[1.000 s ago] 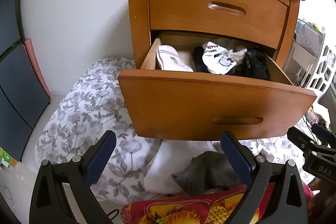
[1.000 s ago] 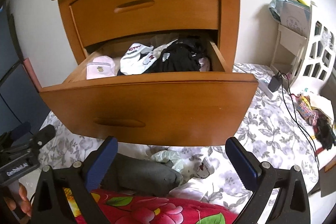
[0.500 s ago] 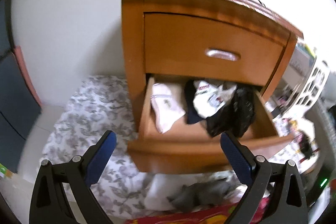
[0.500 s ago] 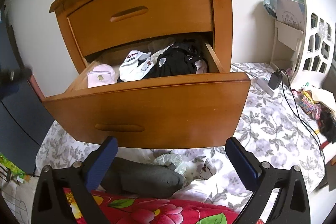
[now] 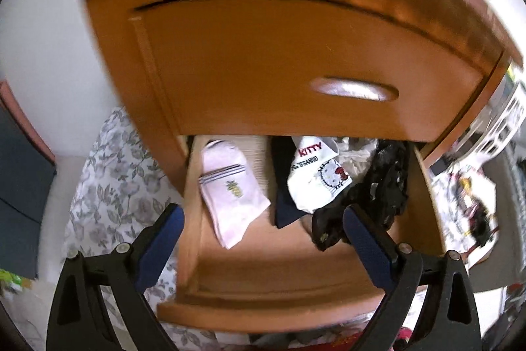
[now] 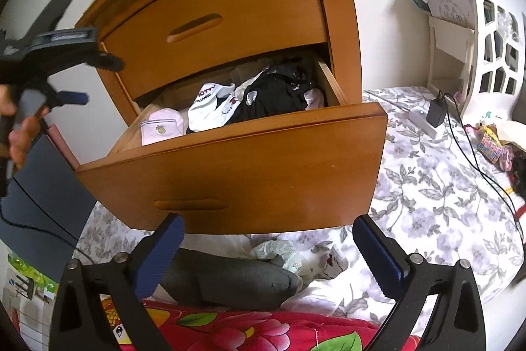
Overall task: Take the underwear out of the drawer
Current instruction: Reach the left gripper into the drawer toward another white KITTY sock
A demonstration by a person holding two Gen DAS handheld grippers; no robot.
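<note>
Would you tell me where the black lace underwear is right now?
The black lace underwear lies in the open lower drawer, at its right side, beside the white Kitty garment.

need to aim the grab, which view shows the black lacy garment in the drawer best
Left wrist view: it looks down into the drawer, showing the black lacy garment draped at the right. Right wrist view shows only its top behind the drawer front.
</note>
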